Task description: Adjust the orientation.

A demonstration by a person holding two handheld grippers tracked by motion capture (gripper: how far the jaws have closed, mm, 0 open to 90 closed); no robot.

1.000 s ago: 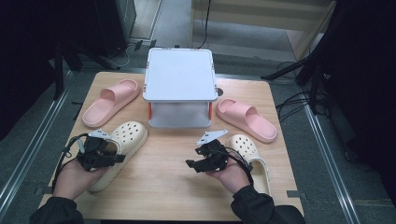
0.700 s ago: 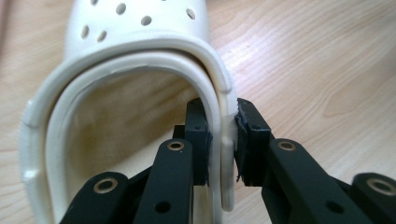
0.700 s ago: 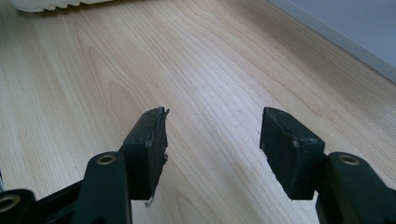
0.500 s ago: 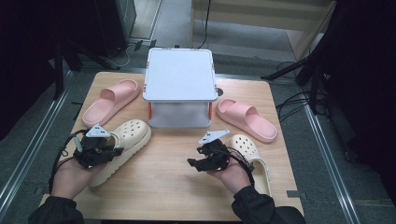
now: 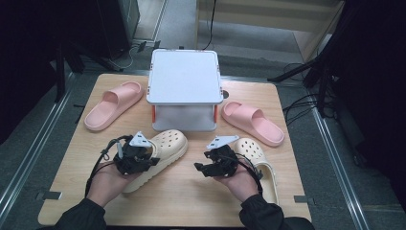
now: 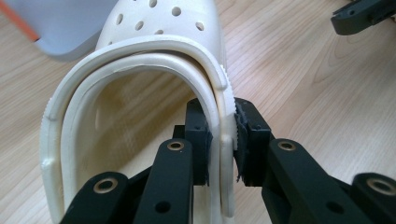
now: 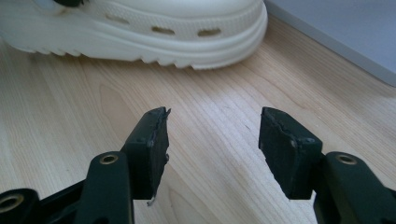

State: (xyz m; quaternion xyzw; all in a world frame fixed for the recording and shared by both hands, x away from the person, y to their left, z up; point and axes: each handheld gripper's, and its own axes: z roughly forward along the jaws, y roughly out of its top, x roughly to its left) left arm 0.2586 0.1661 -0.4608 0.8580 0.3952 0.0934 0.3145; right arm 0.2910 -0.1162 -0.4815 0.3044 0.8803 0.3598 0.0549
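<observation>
So a wooden counter (image 5: 191,201) is seen from above, with a grey box (image 5: 184,88) sat at about 12 o'clock from the middle, orange strips down its front corners. Two pink slides are laid out either side of it: the left slide (image 5: 113,105) at roughly 10 o'clock, the right slide (image 5: 252,122) at around 2 o'clock, both well apart from the box's sides.

The left clog (image 5: 160,151), cream with holes in the toe, is found just in front of the box, toe pointed toward 1 o'clock. Its heel end is covered by the left gripper (image 5: 131,158), which is held in the left hand (image 5: 107,179). In the left gripper view the jaws are clamped on the side rim of the clog (image 6: 163,60) near the heel, one jaw inside the opening and one outside, with the ribbed edge squeezed between them. The box corner is caught at 11 o'clock in that view, close to the clog's toe.

The right clog (image 5: 258,160) is lying at about 4 o'clock on the counter, partly hidden under the right hand (image 5: 239,179). The right gripper (image 5: 203,168) is held beside it, aimed toward 9 o'clock at the left clog. In the right gripper view its jaws are spread wide with nothing between them, just bare wood, and the left clog's sole (image 7: 140,32) is seen ahead at 12 o'clock, near but not touched.
</observation>
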